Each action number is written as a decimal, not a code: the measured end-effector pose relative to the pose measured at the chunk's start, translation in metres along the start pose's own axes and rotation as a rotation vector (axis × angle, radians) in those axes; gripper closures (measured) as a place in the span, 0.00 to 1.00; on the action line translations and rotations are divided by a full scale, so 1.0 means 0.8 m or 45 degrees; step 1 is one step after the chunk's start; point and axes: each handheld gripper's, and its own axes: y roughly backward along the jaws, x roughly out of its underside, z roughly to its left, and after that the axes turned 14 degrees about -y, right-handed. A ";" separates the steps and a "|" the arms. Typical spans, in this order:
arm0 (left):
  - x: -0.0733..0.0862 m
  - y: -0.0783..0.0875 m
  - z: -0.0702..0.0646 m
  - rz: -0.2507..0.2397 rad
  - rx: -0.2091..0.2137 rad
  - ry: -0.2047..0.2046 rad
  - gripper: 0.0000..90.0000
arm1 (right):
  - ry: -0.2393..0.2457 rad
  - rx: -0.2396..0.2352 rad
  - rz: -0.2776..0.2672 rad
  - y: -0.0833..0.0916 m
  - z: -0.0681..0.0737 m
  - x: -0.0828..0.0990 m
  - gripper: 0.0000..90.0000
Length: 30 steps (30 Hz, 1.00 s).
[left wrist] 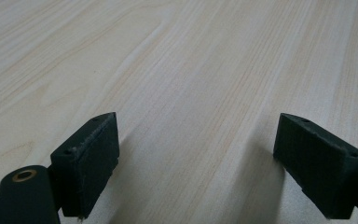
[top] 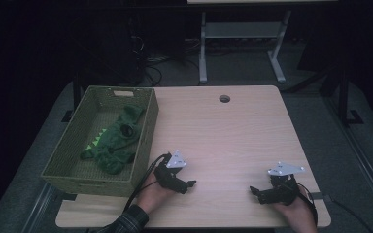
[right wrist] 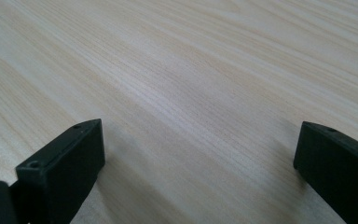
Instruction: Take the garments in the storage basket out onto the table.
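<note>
A green plush dinosaur (top: 116,137) lies in a woven green basket (top: 68,165) at the table's left edge. My left gripper (top: 187,186) rests low on the wooden table (top: 223,136) just right of the basket, its jaws pointing right. My right gripper (top: 256,191) sits near the front right corner, jaws pointing left. In the left gripper view the gripper (left wrist: 198,163) stands open over bare wood, nothing between its pads. In the right gripper view that gripper (right wrist: 200,168) is likewise open over bare wood.
A round cable hole (top: 224,98) is in the table's far middle. A second desk's white legs (top: 203,48) stand behind on the dark floor. A plaid sleeve (top: 126,221) enters at the bottom left.
</note>
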 end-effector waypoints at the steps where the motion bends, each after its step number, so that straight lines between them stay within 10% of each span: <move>1: 0.000 0.000 0.000 0.000 0.000 0.000 0.15 | 0.000 0.000 0.000 0.000 0.000 0.000 0.02; 30: -0.012 0.009 0.013 0.072 0.023 0.030 0.15 | 0.002 -0.008 0.004 0.000 0.000 -0.001 0.02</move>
